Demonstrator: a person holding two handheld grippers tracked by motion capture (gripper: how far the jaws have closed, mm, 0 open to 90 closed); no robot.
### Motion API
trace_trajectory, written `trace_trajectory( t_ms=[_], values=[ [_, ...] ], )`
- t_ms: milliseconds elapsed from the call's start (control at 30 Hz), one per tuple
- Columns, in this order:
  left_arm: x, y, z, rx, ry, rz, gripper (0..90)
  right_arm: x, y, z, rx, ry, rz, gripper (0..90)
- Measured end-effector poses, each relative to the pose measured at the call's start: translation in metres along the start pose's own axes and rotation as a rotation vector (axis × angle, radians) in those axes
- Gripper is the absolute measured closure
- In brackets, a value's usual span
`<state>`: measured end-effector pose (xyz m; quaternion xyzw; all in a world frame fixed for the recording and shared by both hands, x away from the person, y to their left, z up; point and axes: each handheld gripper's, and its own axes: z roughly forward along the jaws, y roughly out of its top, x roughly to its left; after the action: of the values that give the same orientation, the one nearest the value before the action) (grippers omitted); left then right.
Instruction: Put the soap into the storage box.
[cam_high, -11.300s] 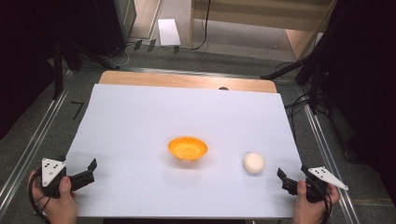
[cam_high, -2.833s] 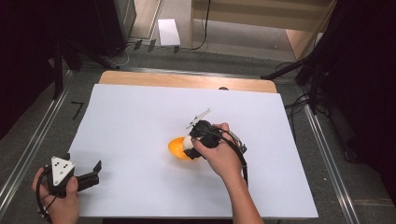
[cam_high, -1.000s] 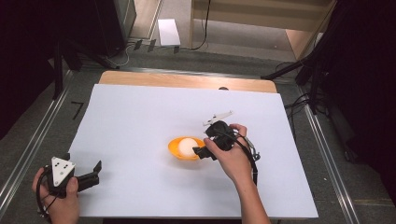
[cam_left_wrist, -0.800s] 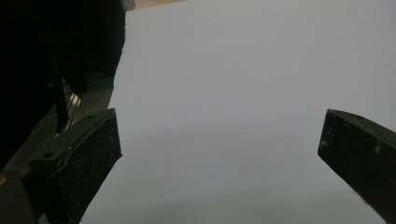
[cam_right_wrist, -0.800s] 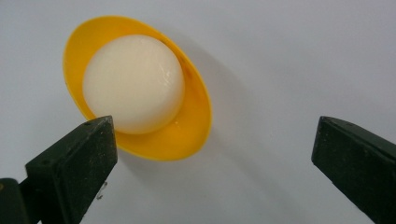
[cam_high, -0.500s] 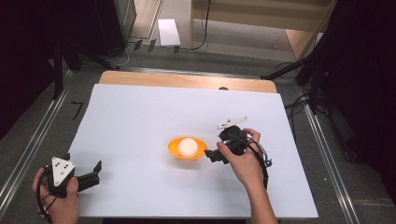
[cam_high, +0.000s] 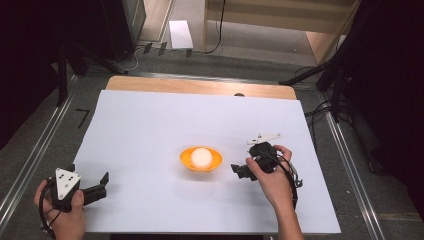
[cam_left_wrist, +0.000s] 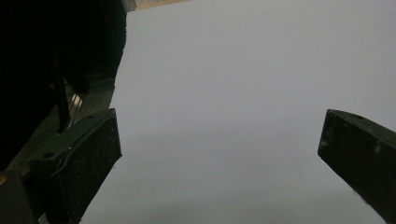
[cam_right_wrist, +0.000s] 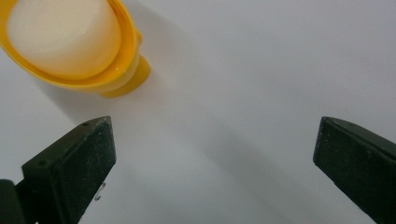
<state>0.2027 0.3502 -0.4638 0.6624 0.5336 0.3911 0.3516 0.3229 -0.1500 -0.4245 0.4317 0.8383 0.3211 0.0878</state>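
An orange bowl (cam_high: 214, 163) stands near the middle of the white sheet, and a white ball (cam_high: 201, 156) rests inside it. My right gripper (cam_high: 239, 171) sits just right of the bowl, pointing left at it. Its jaws have just been opening and stand wide with nothing between them. In the right gripper view, the bowl (cam_right_wrist: 122, 74) with the ball (cam_right_wrist: 60, 32) lies at the upper left, beyond the right gripper (cam_right_wrist: 215, 163). My left gripper (cam_high: 102, 182) rests open at the sheet's near left corner. In the left gripper view, the left gripper (cam_left_wrist: 219, 154) faces bare sheet.
The white sheet (cam_high: 150, 120) covers most of the table, with a wooden strip (cam_high: 200, 86) showing at the far edge. Metal rails (cam_high: 350, 165) run along both sides, and cables and dark stands (cam_high: 330, 90) crowd the right side.
My right gripper has drawn back to the right, away from the bowl, leaving the ball lying in it. The left hand has stayed where it was.
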Motion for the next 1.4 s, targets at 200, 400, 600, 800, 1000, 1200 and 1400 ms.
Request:
trace_trajectory(
  t_ms=[200,400,600,800,1000,1200,1400],
  values=[
    [0.0,0.0,0.0,0.0,0.0,0.001,0.0,-0.008,-0.012,-0.004,-0.011,-0.013,0.017,0.0],
    [-0.002,0.0,0.0,-0.002,-0.005,0.019,0.0,-0.017,-0.024,-0.009,-0.016,-0.026,0.031,0.0],
    [-0.005,0.0,0.0,0.0,-0.007,0.059,0.0,-0.025,-0.036,-0.013,-0.022,-0.035,0.044,0.0],
    [-0.002,0.0,0.0,0.002,-0.002,0.022,0.0,-0.032,-0.047,-0.015,-0.027,-0.039,0.065,0.0],
    [0.0,0.0,-0.001,-0.008,-0.004,-0.005,0.0,-0.038,-0.059,-0.019,-0.025,-0.045,0.079,0.0],
    [0.001,-0.001,-0.001,-0.012,-0.007,-0.006,0.0,-0.046,-0.071,-0.027,-0.028,-0.057,0.103,0.0],
    [0.0,-0.001,-0.001,-0.011,-0.004,-0.002,0.0,-0.053,-0.082,-0.032,-0.029,-0.062,0.122,0.0]
  ],
)
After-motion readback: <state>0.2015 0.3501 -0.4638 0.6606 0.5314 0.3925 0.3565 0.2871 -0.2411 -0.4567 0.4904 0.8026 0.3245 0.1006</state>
